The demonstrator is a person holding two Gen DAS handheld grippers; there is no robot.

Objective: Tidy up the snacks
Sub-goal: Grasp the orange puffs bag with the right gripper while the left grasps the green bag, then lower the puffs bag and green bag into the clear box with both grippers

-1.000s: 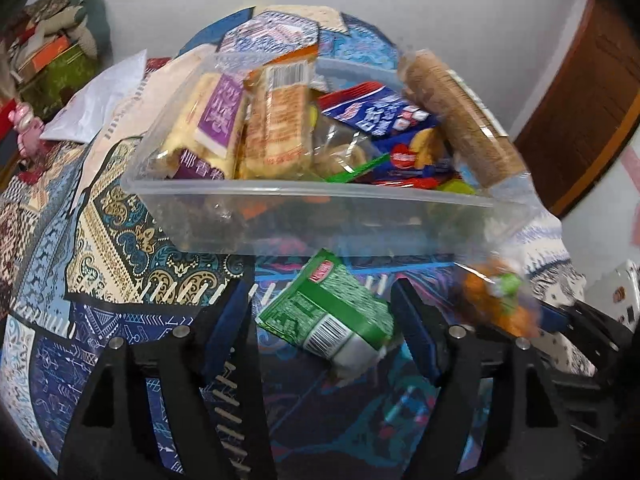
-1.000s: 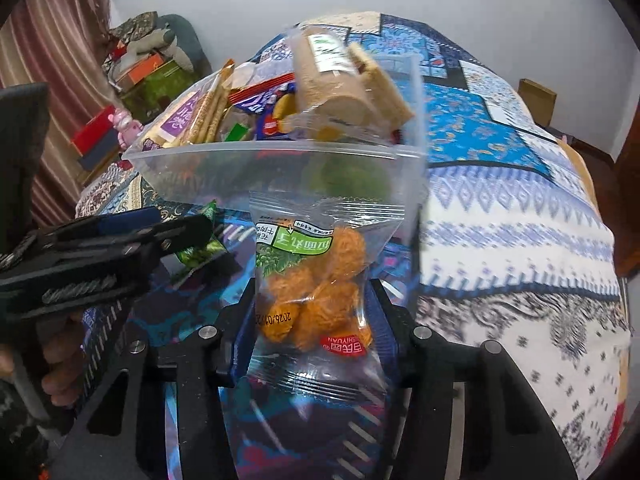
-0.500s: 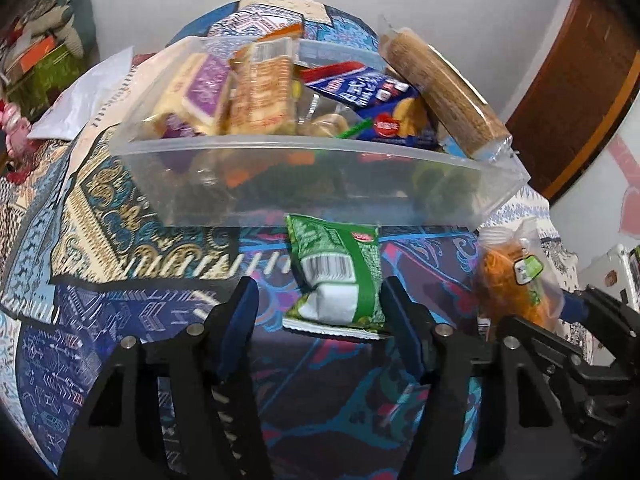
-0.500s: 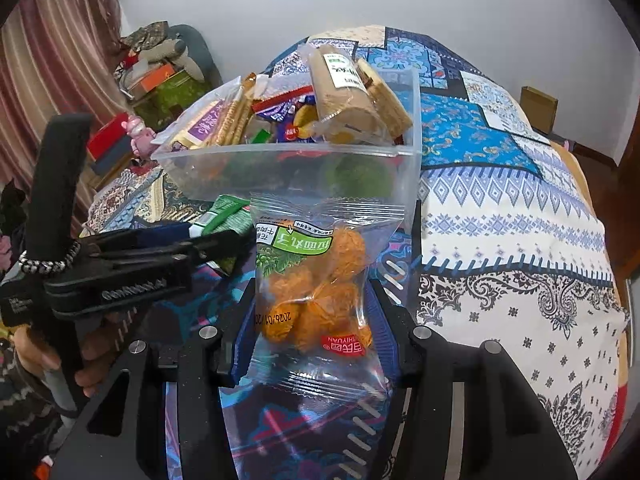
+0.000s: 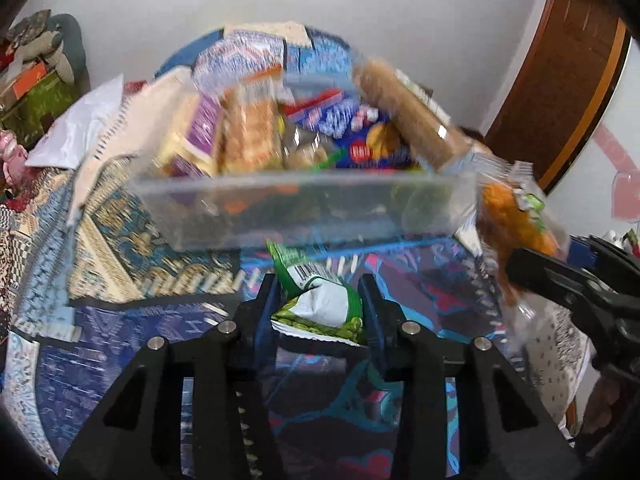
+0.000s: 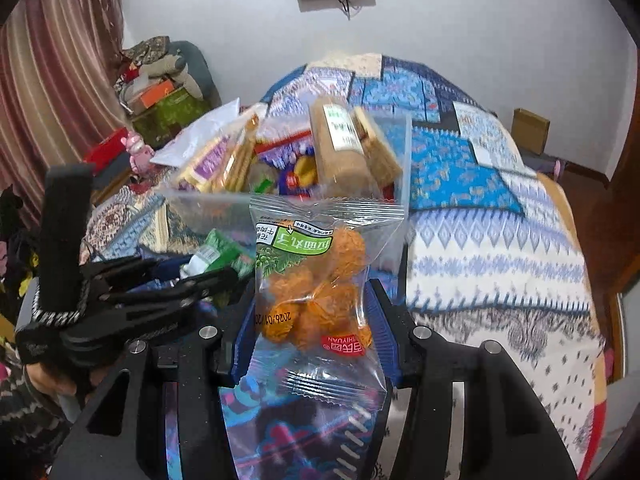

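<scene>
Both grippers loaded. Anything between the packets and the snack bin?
The clear bin's near wall faces both grippers. The left gripper's green packet and the right gripper's orange snack bag sit below its rim. The bin is already heaped; the tall biscuit sleeve crowds its right end.

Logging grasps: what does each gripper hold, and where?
Left gripper pinches the green packet across its lower end. Right gripper grips the orange-ball bag by its sides, near mid-height.
</scene>
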